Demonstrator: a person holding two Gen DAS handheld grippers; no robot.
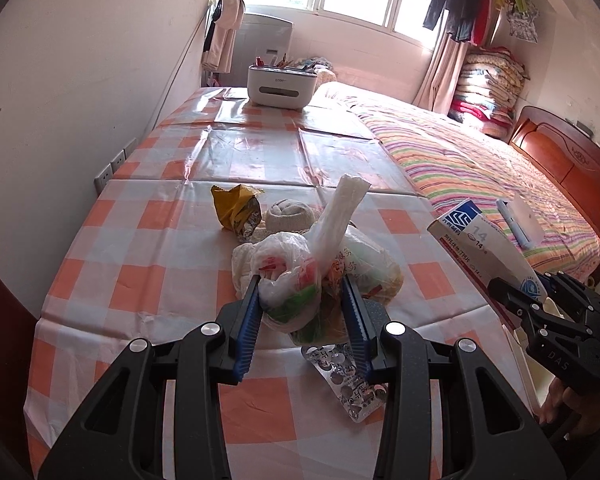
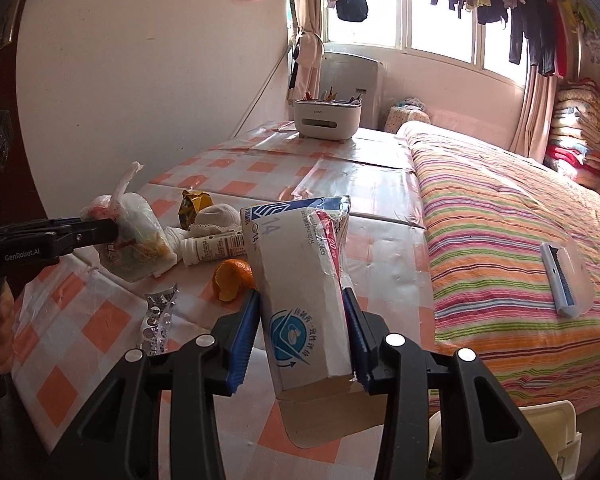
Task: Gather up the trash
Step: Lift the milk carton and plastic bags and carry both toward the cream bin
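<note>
Grippers (image 1: pixel 300 292) (image 2: pixel 302 312) clamp bag (image 1: pixel 290 280), box (image 2: pixel 304 280).

right gripper (image 2: pixel 302 322) is clamping a medicine box (image 2: pixel 300 280) above the checked tablecloth (image 2: pixel 112 324) | left gripper (image 2: pixel 112 232) is gripping a plastic bag (image 2: pixel 140 236) | orange peel (image 2: pixel 232 278), blister pack (image 2: pixel 158 320), white bottle (image 2: pixel 212 248) are lying nearby

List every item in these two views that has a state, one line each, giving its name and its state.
left gripper: shut on plastic bag
plastic bag: held, knotted
right gripper: shut on medicine box
medicine box: held, end flap open
blister pack: lying flat
foil wrapper: crumpled
white bottle: on its side
</note>
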